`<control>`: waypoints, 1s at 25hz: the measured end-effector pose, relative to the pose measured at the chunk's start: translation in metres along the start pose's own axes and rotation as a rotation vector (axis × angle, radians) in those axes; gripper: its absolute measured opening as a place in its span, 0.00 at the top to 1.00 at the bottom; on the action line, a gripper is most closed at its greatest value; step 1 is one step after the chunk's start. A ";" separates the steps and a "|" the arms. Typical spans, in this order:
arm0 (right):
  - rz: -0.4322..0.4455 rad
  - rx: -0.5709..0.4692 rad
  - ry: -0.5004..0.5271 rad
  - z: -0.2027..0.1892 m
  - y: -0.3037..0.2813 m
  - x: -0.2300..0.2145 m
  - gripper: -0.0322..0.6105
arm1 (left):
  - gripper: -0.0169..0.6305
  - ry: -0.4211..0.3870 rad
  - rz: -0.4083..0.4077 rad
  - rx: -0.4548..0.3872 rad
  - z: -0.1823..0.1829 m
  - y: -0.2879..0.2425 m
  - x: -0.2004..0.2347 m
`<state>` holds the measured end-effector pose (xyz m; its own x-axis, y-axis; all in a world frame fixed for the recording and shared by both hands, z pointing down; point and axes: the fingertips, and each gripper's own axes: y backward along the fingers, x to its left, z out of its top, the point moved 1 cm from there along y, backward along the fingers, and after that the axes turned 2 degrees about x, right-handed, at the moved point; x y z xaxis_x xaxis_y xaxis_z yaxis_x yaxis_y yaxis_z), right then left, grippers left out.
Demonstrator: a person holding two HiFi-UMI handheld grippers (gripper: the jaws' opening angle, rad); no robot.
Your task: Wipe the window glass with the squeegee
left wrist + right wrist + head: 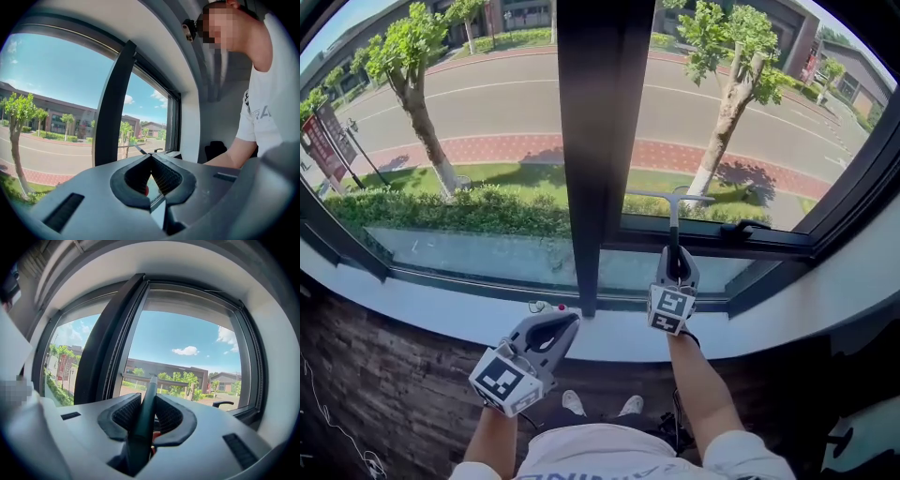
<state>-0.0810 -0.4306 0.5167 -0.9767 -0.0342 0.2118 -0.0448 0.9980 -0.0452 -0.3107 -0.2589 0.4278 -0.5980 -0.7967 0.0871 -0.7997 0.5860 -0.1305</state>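
Left gripper (pixel 566 322) is hanging at the mullion's (pixel 595 141) foot, jaws together and empty, while right of the mullion the right gripper (pixel 673 259) is clamping the squeegee (pixel 673 221), handle pointing straight ahead, blade lying crosswise low on the glass (pixel 759 112).

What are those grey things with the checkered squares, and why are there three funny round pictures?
They are grabbing tools; a person holds one in each hand. One picture comes from a camera on the person's head, looking down at the window glass. The other two come from cameras riding on the tools. The right gripper squeezes the handle of a squeegee, held up toward the glass. The left gripper has its fingers shut on nothing, near the white sill.
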 end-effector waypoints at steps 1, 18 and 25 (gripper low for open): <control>0.003 0.021 -0.008 -0.007 -0.001 0.002 0.79 | 0.95 -0.002 -0.002 0.006 -0.002 -0.001 0.000; 0.033 0.168 -0.020 -0.061 -0.004 0.009 0.79 | 0.95 0.007 -0.002 0.062 -0.019 -0.006 0.002; 0.067 0.091 -0.041 -0.026 0.045 -0.018 0.79 | 0.95 0.022 0.041 0.040 -0.014 -0.012 -0.002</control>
<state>-0.0599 -0.3840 0.5361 -0.9858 0.0285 0.1658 0.0038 0.9891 -0.1470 -0.3008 -0.2627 0.4433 -0.6313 -0.7687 0.1025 -0.7722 0.6111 -0.1738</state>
